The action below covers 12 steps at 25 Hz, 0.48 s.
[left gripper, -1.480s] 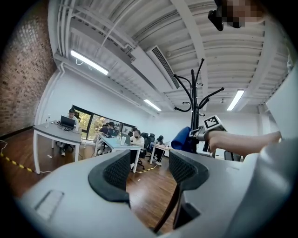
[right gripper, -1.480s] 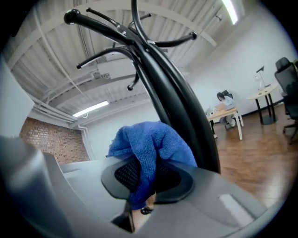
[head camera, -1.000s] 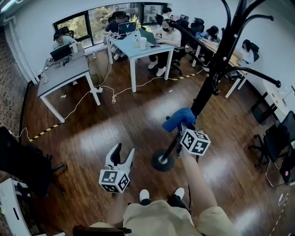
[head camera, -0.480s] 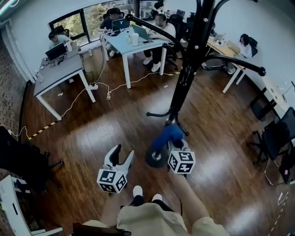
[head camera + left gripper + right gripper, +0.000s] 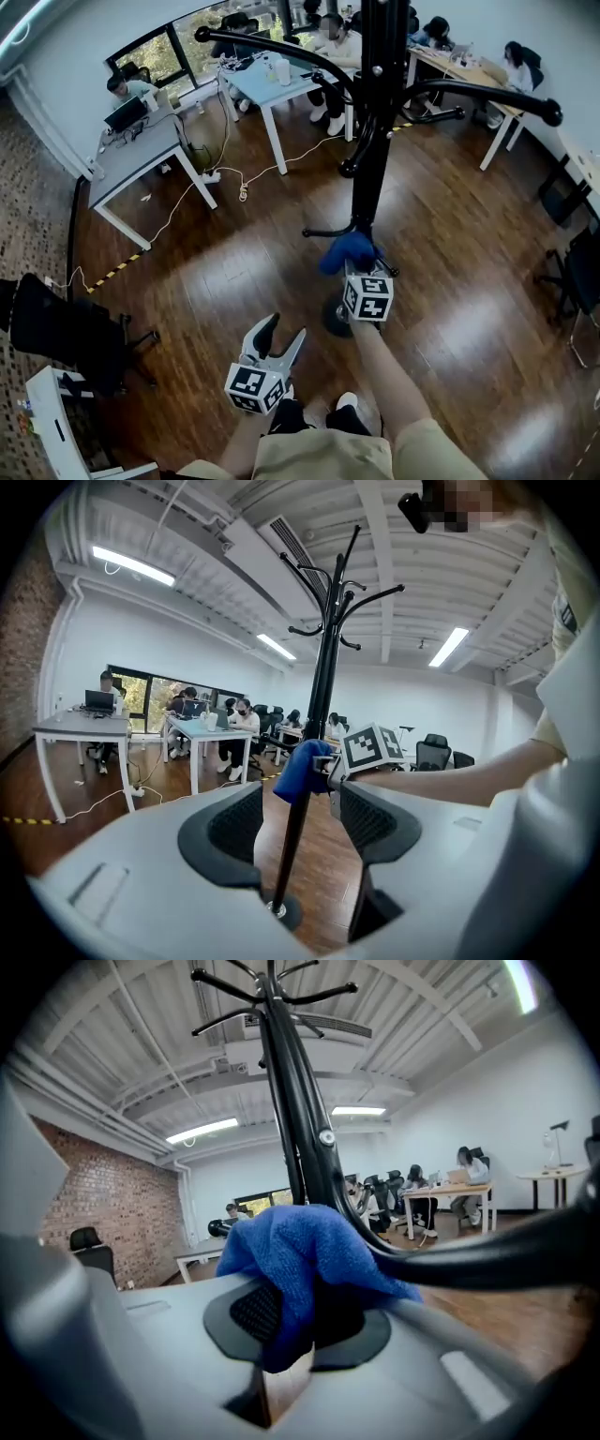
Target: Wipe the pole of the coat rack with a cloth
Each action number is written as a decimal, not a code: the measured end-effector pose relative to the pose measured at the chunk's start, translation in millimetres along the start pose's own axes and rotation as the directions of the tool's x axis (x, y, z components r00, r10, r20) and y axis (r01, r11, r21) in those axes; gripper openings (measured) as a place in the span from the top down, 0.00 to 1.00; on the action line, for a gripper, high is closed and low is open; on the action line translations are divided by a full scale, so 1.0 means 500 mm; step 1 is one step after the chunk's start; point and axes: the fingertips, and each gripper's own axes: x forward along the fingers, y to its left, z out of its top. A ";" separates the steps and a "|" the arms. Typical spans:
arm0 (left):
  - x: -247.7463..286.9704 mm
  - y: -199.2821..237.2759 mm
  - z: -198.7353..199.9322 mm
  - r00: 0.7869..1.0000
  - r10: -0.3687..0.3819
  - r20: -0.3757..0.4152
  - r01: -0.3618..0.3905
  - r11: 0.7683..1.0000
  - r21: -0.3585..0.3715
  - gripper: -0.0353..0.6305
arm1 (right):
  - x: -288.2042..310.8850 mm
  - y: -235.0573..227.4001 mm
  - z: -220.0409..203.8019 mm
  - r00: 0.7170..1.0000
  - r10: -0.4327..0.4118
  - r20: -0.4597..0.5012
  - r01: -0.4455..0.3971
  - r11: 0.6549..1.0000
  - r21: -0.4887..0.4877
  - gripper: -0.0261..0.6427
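A black coat rack stands on the wood floor; its pole point(image 5: 373, 178) rises straight up past my head and its round base point(image 5: 335, 319) rests near my feet. My right gripper point(image 5: 352, 260) is shut on a blue cloth point(image 5: 349, 249) and presses it against the lower pole. In the right gripper view the cloth point(image 5: 305, 1260) bulges over both jaws with the pole point(image 5: 298, 1119) right behind it. My left gripper point(image 5: 277, 335) hangs open and holds nothing, lower left of the base. Its own view shows the pole point(image 5: 317, 714) and cloth point(image 5: 300, 769) between its spread fingers point(image 5: 230, 829).
Curved black hooks point(image 5: 272, 52) jut from the rack at head height. Desks point(image 5: 141, 150) with seated people fill the back of the room. Cables and a power strip point(image 5: 211, 176) lie on the floor. A black office chair point(image 5: 70, 333) stands at left, more chairs point(image 5: 577, 272) at right.
My head has moved closer to the rack, so the pole now rises straight up the picture. The right gripper still holds the cloth on the lower pole. The left gripper stays open.
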 end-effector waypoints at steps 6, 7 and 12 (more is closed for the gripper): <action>0.041 0.062 -0.025 0.997 -0.071 0.005 0.071 0.997 0.020 0.59 | -0.018 0.013 -0.032 0.981 -0.138 0.138 0.158 0.977 -0.142 0.87; 0.051 0.079 -0.032 0.996 -0.091 0.012 0.091 0.995 0.032 0.59 | -0.016 0.008 -0.055 0.978 -0.151 0.141 0.172 0.974 -0.146 0.87; 0.111 0.185 -0.100 0.988 -0.147 0.053 0.143 0.987 0.073 0.59 | 0.012 -0.035 -0.172 0.963 -0.188 0.195 0.209 0.973 -0.097 0.88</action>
